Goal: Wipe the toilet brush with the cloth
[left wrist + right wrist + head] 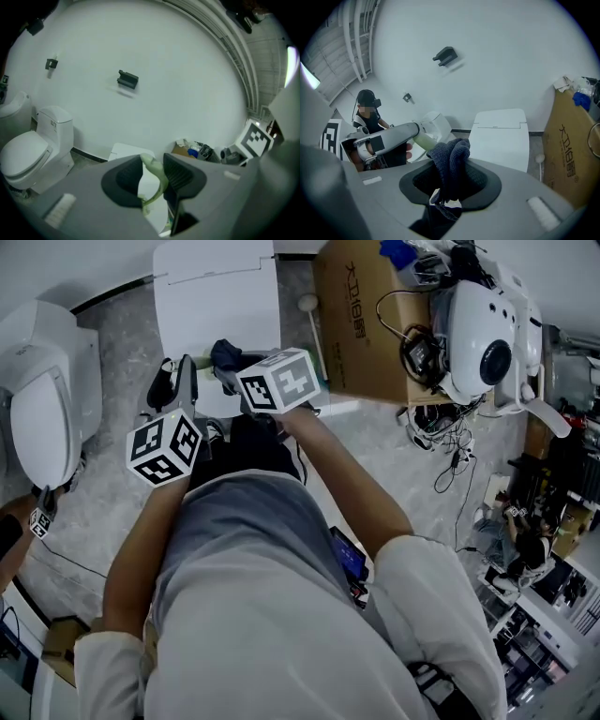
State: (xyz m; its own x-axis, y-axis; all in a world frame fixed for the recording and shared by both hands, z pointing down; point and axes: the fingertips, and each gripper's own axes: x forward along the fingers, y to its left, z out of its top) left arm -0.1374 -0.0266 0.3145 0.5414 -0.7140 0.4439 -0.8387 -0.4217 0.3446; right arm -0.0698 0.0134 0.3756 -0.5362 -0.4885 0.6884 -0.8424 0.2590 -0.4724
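Your left gripper [153, 174] is clamped on the toilet brush [152, 164], gripping its smooth, pale green, curved handle. Your right gripper [449, 182] pinches the dark blue cloth [452, 159] (a ribbed knit, bunched up) just beside that handle, with a glossy white toilet [501, 138] behind.

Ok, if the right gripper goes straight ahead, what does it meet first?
Likely the white toilet, beyond its cloth; the green brush handle lies just left. Depth is unclear.
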